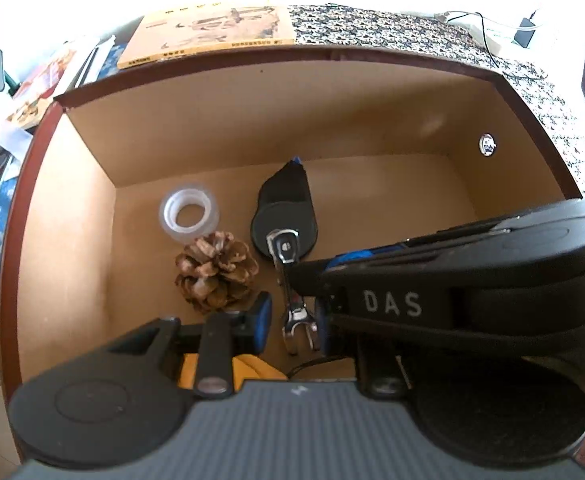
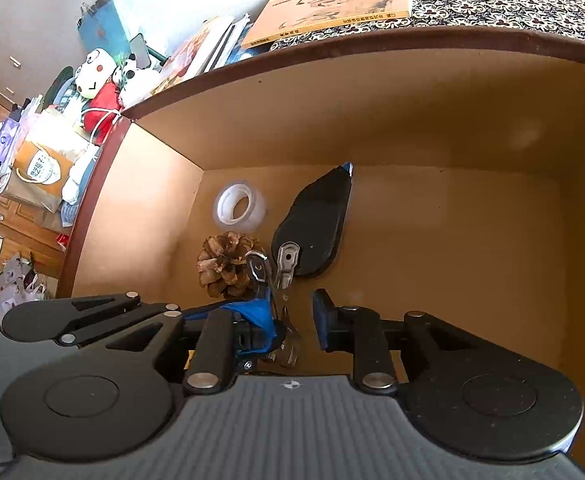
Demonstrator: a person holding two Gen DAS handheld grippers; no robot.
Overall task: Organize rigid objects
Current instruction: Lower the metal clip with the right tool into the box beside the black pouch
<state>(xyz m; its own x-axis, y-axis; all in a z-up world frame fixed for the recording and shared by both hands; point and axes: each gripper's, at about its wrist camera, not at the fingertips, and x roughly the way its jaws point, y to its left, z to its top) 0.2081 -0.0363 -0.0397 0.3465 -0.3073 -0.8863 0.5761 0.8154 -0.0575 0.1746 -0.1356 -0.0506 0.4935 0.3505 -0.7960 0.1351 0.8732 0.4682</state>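
Left wrist view: left tongs (image 1: 292,320) are open inside a brown box (image 1: 68,216), their pads on either side of a metal tool's (image 1: 297,312) forked end. A pine cone (image 1: 216,270) sits just ahead to the left, with a tape roll (image 1: 188,216) beyond it.

Right wrist view: right tongs (image 2: 288,328) are spread wide. The same tool lies between their fingers, nearer the left one.
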